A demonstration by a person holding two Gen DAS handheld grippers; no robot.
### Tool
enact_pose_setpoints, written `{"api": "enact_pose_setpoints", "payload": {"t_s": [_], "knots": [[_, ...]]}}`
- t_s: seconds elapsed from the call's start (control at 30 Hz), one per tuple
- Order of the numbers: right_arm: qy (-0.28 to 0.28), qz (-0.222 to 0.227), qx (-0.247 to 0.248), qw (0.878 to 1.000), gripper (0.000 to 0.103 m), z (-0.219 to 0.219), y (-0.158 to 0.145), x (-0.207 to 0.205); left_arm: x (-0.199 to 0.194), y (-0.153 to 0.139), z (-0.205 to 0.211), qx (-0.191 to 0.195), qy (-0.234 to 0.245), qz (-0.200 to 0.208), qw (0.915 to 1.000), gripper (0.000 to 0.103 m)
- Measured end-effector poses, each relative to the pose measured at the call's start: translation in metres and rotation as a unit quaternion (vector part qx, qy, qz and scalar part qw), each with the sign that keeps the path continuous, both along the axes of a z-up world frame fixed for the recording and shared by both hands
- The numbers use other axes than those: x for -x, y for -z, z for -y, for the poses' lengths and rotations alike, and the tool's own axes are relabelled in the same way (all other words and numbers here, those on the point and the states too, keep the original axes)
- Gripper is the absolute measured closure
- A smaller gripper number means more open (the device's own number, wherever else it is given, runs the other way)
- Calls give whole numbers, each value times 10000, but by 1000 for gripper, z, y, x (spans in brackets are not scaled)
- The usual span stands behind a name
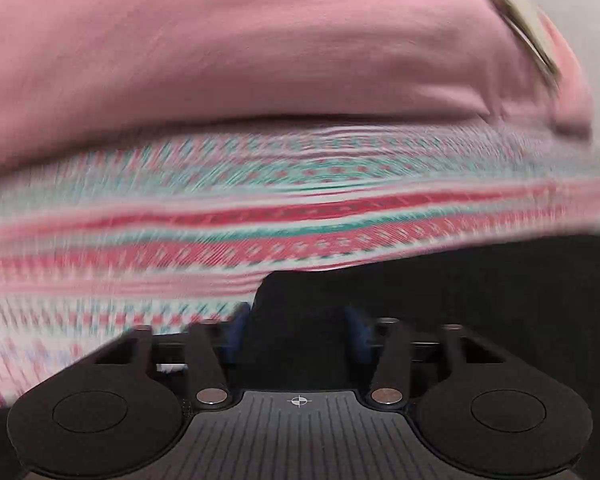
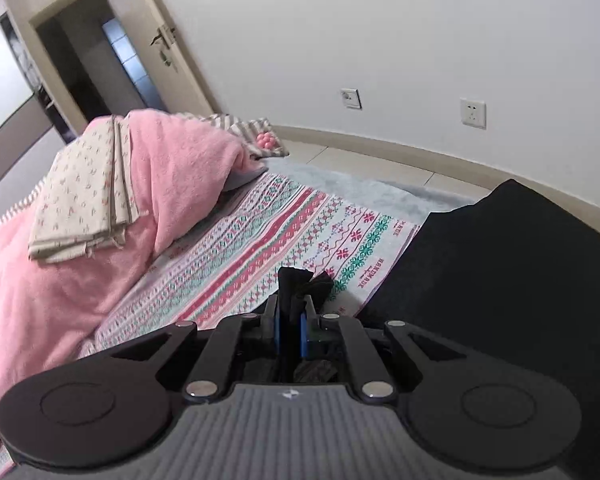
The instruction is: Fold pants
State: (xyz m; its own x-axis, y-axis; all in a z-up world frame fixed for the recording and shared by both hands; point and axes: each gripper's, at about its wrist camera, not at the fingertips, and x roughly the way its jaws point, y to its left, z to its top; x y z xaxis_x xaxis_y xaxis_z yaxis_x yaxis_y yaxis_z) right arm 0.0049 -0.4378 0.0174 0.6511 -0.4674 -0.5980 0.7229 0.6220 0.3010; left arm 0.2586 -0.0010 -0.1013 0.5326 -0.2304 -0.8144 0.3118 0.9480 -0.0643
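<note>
Pants (image 2: 520, 264), black, plain, lay spread on patterned bedsheet (image 2: 260, 248) at the bed's near side, one edge raised. Step in hand, by judgement: gathering both ends for a fold. Right gripper (image 2: 291, 332) was clenched on a bunched corner of the black cloth. Left gripper (image 1: 298, 334) hung over the pants' edge, jaws apart in its blurred view, nothing pinched between them. Next move would call for a firm left-side pinch. Pink blanket (image 2: 80, 280) lay beyond.

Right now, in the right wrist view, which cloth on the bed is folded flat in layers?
The beige flower-printed cloth, resting on the crumpled pink fleece blanket; the striped patterned sheet lies spread out.
</note>
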Motion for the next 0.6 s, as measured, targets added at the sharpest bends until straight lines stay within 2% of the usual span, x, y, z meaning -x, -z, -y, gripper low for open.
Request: {"api": "enact_pose_setpoints", "payload": {"t_s": [0.03, 0.1, 0.2, 0.27, 0.37, 0.43, 0.5, 0.57, 0.6], "knots": [[9, 4, 37, 10000, 86, 1, 0, -1, -1, -4, 2, -62, -189, 11, 9998, 98], [77, 69, 40, 9999, 86, 7, 1, -2, -5, -15, -4, 165, -582, 54, 9982, 102], [-151, 215, 139, 9996, 86, 10, -2, -21, -4, -43, -14, 287, -979, 610, 9929, 102], [-468, 485, 291, 9973, 86, 7, -15, -38, -8, -64, -25, 409, -1294, 895, 9867, 103], [-1123, 1197, 973, 9816, 86, -17, -49, -49, -5, -92, -43, 658, -1441, 1476, 9763, 103], [-1293, 1442, 1366, 9715, 86, -27, -67, -49, -5, -94, -44, 481, -1362, 1745, 9740, 103], [-1296, 1515, 1453, 9691, 85, -19, -68, -48, -9, -83, -40, 493, -1238, 1634, 9775, 102], [-1184, 1252, 1339, 9759, 82, -2, -47, -49, -17, -58, -34, 474, -975, 1226, 9865, 100], [-1132, 1016, 1179, 9813, 82, 8, -32, -50, -23, -43, -29, 396, -912, 960, 9904, 95]]}}
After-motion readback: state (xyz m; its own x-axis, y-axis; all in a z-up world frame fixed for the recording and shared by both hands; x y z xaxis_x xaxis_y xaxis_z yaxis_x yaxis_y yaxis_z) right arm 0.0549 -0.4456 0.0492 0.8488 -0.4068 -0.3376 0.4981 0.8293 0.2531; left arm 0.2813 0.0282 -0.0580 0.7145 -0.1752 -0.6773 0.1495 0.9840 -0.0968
